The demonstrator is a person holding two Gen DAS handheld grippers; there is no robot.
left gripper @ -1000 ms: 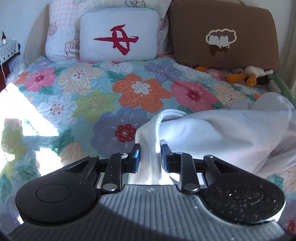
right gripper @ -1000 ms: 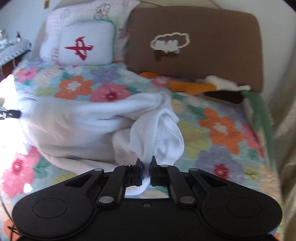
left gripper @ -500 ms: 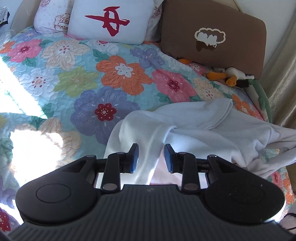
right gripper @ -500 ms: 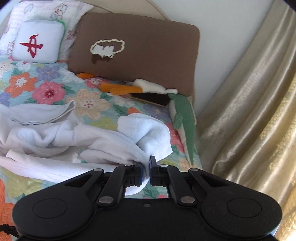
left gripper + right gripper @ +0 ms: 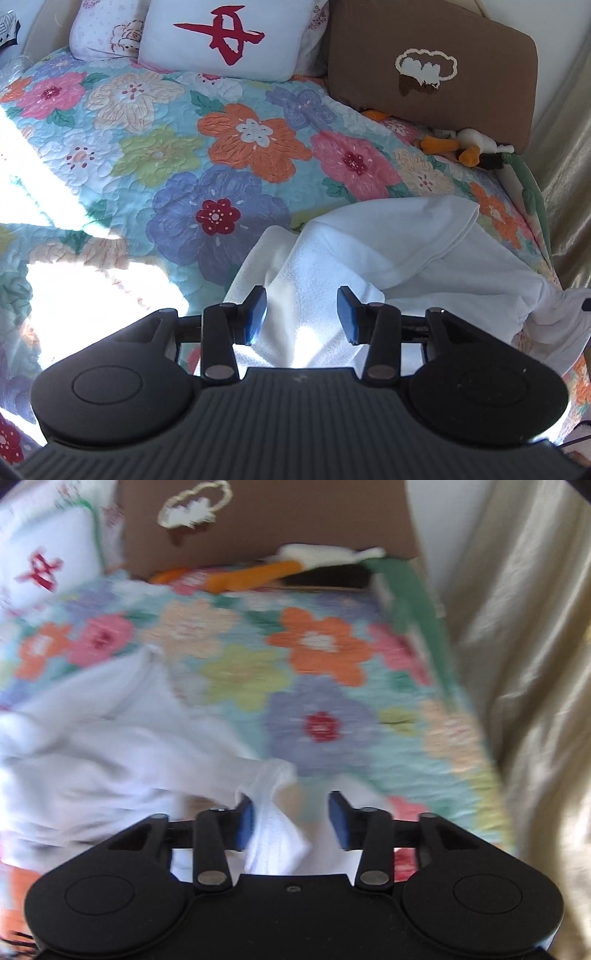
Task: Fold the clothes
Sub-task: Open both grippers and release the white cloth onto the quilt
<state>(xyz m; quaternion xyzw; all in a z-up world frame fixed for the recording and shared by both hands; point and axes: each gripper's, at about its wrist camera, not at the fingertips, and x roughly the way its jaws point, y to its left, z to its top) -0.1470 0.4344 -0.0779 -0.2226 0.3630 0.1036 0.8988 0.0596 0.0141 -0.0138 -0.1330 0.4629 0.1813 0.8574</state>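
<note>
A white fleece garment [image 5: 388,251] lies crumpled on the flowered quilt [image 5: 184,155], its hood spread toward the right. My left gripper [image 5: 302,314] is open above the garment's near edge, with cloth lying between and below its blue pads [image 5: 256,310] and nothing held. In the blurred right wrist view the same garment [image 5: 110,746] lies to the left. My right gripper [image 5: 291,819] is open, and a white fold [image 5: 273,812] hangs loose against its left pad [image 5: 245,821].
A white pillow with a red mark [image 5: 221,37] and a brown pillow [image 5: 432,70] stand at the bed's head. Plush toys [image 5: 465,147] lie along the right side. A gold curtain [image 5: 517,664] hangs close beside the bed's right edge. A bright sun patch [image 5: 85,295] falls at the left.
Both grippers have opened and let go of the garment. It has dropped onto the quilt. The right gripper has swung down toward the bed.
</note>
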